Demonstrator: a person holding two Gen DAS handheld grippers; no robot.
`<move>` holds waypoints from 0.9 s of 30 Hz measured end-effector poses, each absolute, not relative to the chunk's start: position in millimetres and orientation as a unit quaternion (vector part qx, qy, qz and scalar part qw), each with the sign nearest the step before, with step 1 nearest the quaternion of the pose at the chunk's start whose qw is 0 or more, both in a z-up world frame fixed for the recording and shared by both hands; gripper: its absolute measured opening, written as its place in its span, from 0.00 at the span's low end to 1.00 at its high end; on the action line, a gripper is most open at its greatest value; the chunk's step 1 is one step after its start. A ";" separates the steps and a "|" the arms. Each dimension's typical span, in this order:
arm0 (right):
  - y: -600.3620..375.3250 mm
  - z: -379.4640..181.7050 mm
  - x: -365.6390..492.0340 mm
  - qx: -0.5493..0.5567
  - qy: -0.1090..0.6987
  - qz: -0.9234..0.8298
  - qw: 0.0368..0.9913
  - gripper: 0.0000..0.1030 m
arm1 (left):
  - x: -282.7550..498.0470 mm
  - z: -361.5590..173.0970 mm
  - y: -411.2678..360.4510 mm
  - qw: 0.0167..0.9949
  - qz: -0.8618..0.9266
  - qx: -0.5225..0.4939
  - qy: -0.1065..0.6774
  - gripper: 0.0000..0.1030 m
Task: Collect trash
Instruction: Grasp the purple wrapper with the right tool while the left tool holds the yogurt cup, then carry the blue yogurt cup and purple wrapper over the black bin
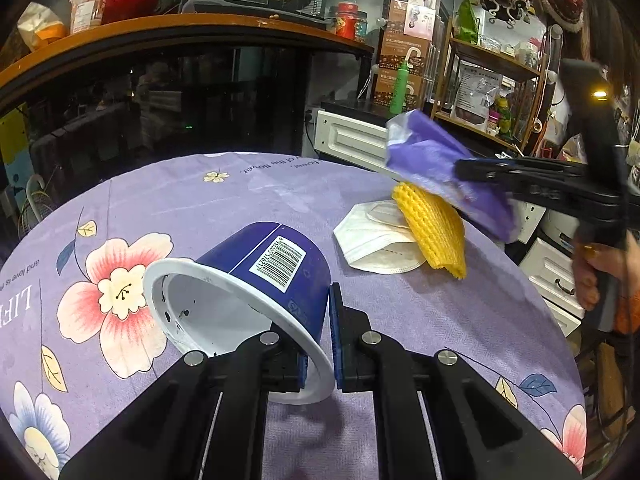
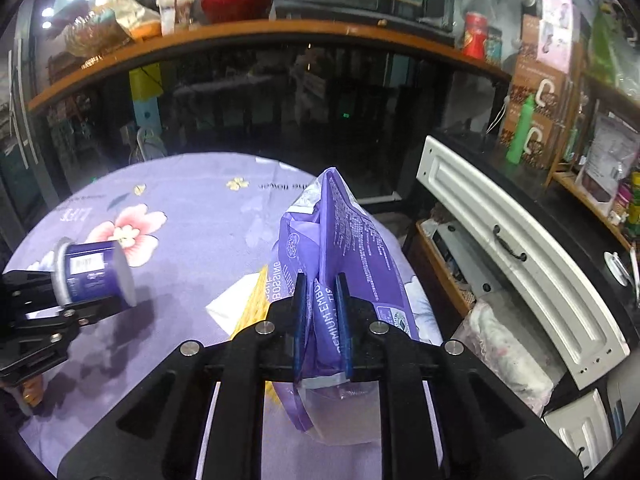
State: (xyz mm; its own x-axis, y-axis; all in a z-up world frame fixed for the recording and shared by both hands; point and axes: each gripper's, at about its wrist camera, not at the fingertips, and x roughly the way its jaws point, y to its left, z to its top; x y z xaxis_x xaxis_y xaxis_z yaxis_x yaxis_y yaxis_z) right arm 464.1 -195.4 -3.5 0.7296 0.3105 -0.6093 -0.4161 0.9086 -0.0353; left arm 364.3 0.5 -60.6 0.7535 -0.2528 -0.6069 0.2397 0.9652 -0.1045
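My left gripper (image 1: 318,344) is shut on the rim of a blue paper cup (image 1: 264,268) with a white inside and a barcode, held tilted just above the table. The same cup (image 2: 94,272) shows at the left of the right wrist view. My right gripper (image 2: 322,320) is shut on a crumpled purple plastic wrapper (image 2: 352,240), lifted off the table. From the left wrist view that wrapper (image 1: 436,164) hangs above a yellow foam net (image 1: 436,232) and a white face mask (image 1: 368,240), both lying on the tablecloth.
The round table wears a purple floral cloth (image 1: 200,200). A dark glass counter with a wooden top (image 1: 180,32) stands behind it. White drawers (image 2: 512,256) and an open drawer with cloth (image 2: 500,344) lie to the right. A hand (image 1: 596,276) holds the right gripper's handle.
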 end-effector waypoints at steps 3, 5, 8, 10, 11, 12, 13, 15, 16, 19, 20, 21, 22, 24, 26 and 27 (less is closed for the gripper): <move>-204.5 7.9 438.2 -0.073 0.297 0.195 0.932 0.14 | 361.9 -57.8 -4.3 0.938 -0.130 -0.002 0.322 0.09; -210.4 13.4 423.7 -0.063 0.291 0.196 0.934 0.14 | 355.8 -53.2 -8.7 0.938 -0.133 -0.002 0.319 0.09; -219.1 21.0 398.6 -0.047 0.279 0.201 0.938 0.14 | 341.9 -48.6 -15.0 0.939 -0.139 0.002 0.314 0.09; -224.0 24.8 383.1 -0.040 0.274 0.201 0.940 0.14 | 332.4 -46.1 -19.7 0.939 -0.141 0.002 0.313 0.09; -225.8 26.0 374.8 -0.039 0.273 0.198 0.941 0.14 | 326.5 -44.6 -22.1 0.939 -0.142 0.001 0.312 0.09; -227.5 26.6 365.8 -0.036 0.273 0.197 0.941 0.14 | 322.2 -43.7 -23.8 0.939 -0.143 0.000 0.312 0.09; -230.1 26.8 357.8 -0.031 0.275 0.198 0.940 0.14 | 315.8 -41.9 -25.8 0.939 -0.144 -0.003 0.311 0.09; -233.8 25.5 344.9 -0.023 0.277 0.196 0.940 0.14 | 304.9 -38.8 -29.0 0.939 -0.148 -0.011 0.311 0.09; -235.5 24.2 335.7 -0.022 0.279 0.195 0.940 0.14 | 298.3 -37.2 -31.0 0.938 -0.150 -0.017 0.310 0.09; -240.5 19.6 310.0 -0.018 0.280 0.196 0.940 0.14 | 280.0 -35.0 -38.4 0.938 -0.155 -0.026 0.309 0.09; -242.7 17.9 300.6 -0.018 0.280 0.194 0.940 0.14 | 273.5 -34.5 -41.0 0.937 -0.157 -0.030 0.310 0.09; -244.7 16.5 293.4 -0.016 0.280 0.193 0.940 0.14 | 267.9 -33.8 -43.6 0.936 -0.160 -0.032 0.311 0.09; -248.4 15.1 281.8 -0.012 0.279 0.194 0.940 0.14 | 262.4 -33.0 -46.0 0.936 -0.161 -0.034 0.310 0.09; -253.4 12.9 266.2 -0.010 0.278 0.191 0.941 0.14 | 251.0 -31.8 -50.9 0.937 -0.164 -0.036 0.306 0.09; -259.8 10.8 247.5 -0.009 0.274 0.185 0.944 0.14 | 237.9 -30.1 -58.6 0.937 -0.169 -0.038 0.303 0.09; -262.8 9.2 240.6 -0.009 0.274 0.183 0.944 0.14 | 234.4 -29.2 -61.8 0.937 -0.171 -0.039 0.303 0.09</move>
